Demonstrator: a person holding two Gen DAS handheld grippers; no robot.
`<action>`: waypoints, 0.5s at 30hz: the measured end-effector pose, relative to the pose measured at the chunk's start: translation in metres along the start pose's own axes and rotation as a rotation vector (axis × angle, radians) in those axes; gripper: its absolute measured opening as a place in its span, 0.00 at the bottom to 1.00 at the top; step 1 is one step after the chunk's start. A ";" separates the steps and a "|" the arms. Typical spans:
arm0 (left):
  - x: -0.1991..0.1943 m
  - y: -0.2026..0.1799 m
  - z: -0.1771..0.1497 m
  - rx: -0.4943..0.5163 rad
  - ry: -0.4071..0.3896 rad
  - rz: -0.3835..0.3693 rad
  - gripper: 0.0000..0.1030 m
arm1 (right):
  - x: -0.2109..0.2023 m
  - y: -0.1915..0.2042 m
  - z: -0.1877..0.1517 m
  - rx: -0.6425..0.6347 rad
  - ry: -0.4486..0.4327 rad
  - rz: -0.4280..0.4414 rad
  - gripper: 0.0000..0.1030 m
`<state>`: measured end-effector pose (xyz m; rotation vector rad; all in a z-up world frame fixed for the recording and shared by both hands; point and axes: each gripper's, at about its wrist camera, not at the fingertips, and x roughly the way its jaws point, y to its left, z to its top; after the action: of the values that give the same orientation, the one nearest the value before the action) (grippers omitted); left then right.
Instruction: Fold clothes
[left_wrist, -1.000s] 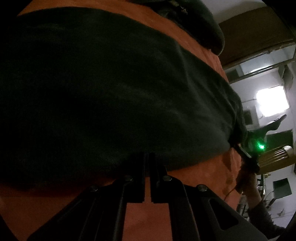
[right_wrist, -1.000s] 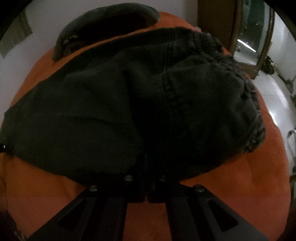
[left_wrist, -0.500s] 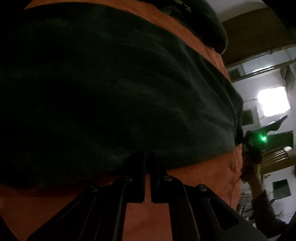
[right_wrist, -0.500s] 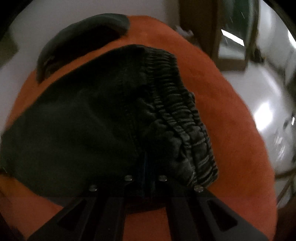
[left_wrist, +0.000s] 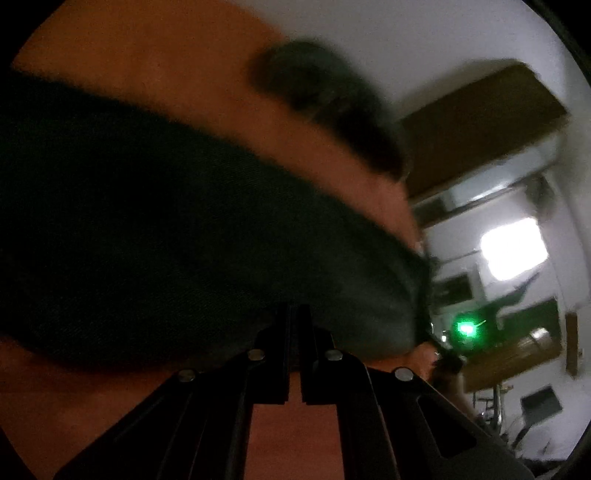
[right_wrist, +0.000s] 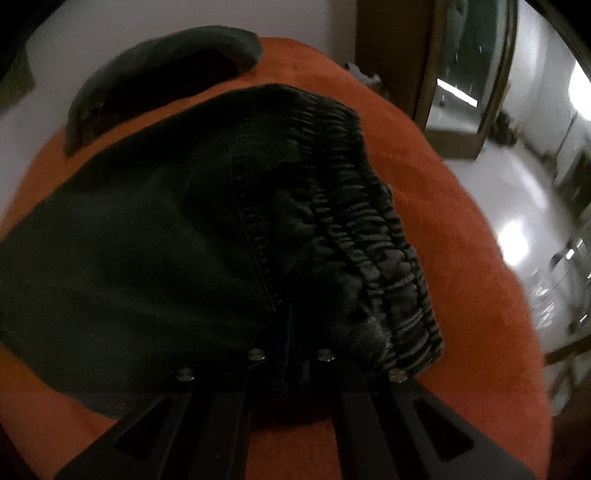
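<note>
The dark pants (right_wrist: 177, 236) lie on the orange bed (right_wrist: 461, 229), and both tools hold their near edge. The right tool (right_wrist: 291, 332) is pinched shut on cloth beside the stretchy waistband (right_wrist: 373, 236). The left tool (left_wrist: 294, 314) is pinched shut on the far end. This looks like the start of a fold. Next, both tools should probably lift together and carry the edge forward. Only the right view shows the waistband. Only the blurry left view shows a green light (left_wrist: 466, 328).
</note>
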<state>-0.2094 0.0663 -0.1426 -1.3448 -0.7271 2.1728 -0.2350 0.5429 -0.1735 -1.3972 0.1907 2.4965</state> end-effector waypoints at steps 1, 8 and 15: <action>-0.017 -0.007 0.007 0.038 -0.036 0.018 0.04 | -0.010 0.009 0.002 -0.003 -0.020 -0.007 0.00; -0.066 -0.019 0.019 0.147 -0.093 0.116 0.19 | -0.067 0.132 -0.010 -0.102 -0.099 0.179 0.09; 0.037 0.011 -0.017 0.099 0.182 0.244 0.21 | -0.051 0.296 -0.024 -0.232 0.055 0.555 0.09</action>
<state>-0.2098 0.0850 -0.1804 -1.6243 -0.3985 2.1981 -0.2787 0.2454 -0.1484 -1.6925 0.3520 3.0053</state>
